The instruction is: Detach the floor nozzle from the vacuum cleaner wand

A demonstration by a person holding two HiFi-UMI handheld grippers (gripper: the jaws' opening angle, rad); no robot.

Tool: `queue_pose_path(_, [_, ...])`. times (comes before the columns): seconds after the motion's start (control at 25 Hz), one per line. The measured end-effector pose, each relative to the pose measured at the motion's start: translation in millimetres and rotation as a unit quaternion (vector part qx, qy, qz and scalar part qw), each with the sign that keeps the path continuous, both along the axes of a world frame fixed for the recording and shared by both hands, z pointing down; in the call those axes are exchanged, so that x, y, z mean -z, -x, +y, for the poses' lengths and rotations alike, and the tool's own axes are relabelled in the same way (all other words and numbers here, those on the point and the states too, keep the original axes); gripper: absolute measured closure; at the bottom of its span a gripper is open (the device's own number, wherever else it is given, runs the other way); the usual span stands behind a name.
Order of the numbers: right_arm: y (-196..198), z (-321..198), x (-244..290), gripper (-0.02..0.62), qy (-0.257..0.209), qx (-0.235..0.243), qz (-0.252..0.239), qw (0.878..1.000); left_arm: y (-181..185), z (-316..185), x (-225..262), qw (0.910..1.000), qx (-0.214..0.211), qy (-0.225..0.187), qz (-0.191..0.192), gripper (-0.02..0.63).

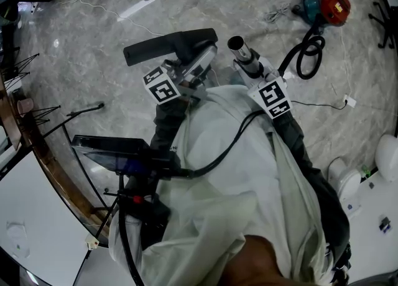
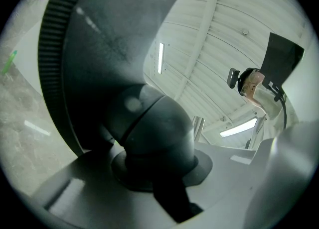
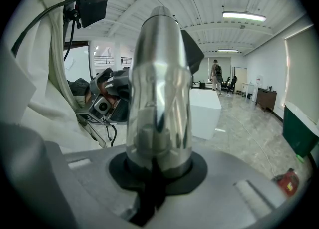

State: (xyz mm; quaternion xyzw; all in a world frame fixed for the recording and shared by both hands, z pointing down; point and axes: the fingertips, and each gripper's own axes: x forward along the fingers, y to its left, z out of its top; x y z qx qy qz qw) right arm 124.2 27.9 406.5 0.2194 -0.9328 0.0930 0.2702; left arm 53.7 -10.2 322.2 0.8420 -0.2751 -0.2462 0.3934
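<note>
Probably light, stiff and awkwardly broad, the black plastic floor nozzle [image 1: 169, 46] hangs above the grey marble floor [image 1: 81, 36], fingers of the left gripper [image 2: 152, 173] clamped on its rounded neck, the likeliest firm hold, just beside the slick chrome wand tube [image 1: 244, 55] clamped by the right gripper [image 3: 157, 173].

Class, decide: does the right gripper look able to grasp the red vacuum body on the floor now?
Probably not: the right gripper is shut on the wand, and the vacuum body lies far beyond it.
</note>
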Motion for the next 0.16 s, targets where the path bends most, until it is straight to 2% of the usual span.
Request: queue_pose_path(0.16, [-0.6,0.5,0.4,0.554,0.001,0.003,0.003,1.0,-0.6,0.6,-0.3,1.0,0.003,0.002,0.007,0.529])
